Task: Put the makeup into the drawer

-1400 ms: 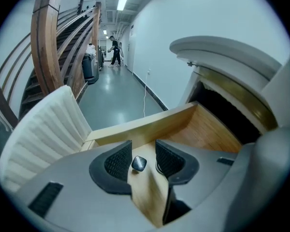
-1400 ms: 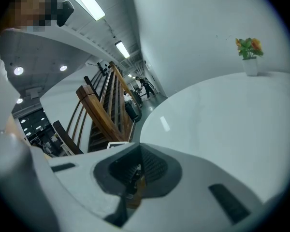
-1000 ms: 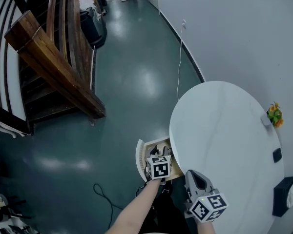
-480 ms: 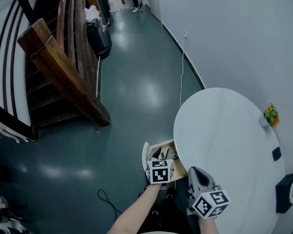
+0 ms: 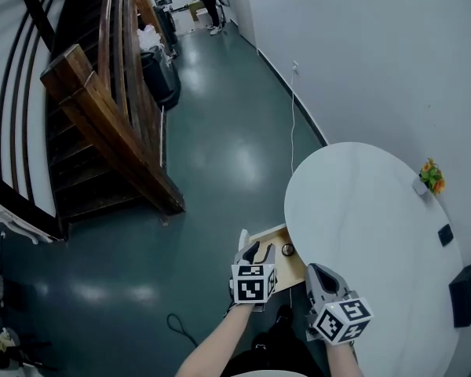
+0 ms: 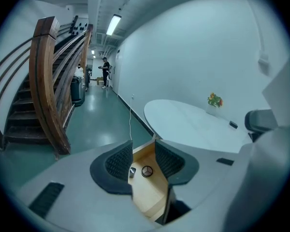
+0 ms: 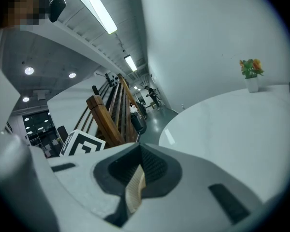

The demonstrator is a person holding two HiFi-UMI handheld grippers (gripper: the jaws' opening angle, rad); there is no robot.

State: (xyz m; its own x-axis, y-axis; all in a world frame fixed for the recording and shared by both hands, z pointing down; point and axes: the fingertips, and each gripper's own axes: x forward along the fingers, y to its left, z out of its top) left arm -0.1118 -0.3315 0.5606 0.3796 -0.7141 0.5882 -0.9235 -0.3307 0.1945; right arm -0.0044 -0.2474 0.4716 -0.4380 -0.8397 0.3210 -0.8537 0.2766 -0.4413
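The wooden drawer (image 5: 272, 237) stands pulled out from under the near-left edge of the round white table (image 5: 361, 210). On its floor lie a small round compact (image 5: 287, 249) and, in the left gripper view, a small dark item (image 6: 132, 171) beside that compact (image 6: 147, 171). My left gripper (image 5: 257, 250) hovers above the drawer's near end, jaws open, with nothing between them (image 6: 144, 151). My right gripper (image 5: 315, 270) is to its right at the table's edge. Its pads (image 7: 154, 164) sit together with only a thin tan sliver showing in the seam.
A wooden staircase (image 5: 102, 108) and a black bin (image 5: 158, 77) stand on the left of the corridor. A white cord (image 5: 292, 116) runs along the wall, a black cable (image 5: 180, 328) lies on the floor. A flower pot (image 5: 429, 177) and black items (image 5: 463, 289) sit at the table's far side.
My left gripper has lifted up and back off the drawer, so the drawer's floor and the compact now show. The right gripper rose a little. The head view tilted further down the corridor.
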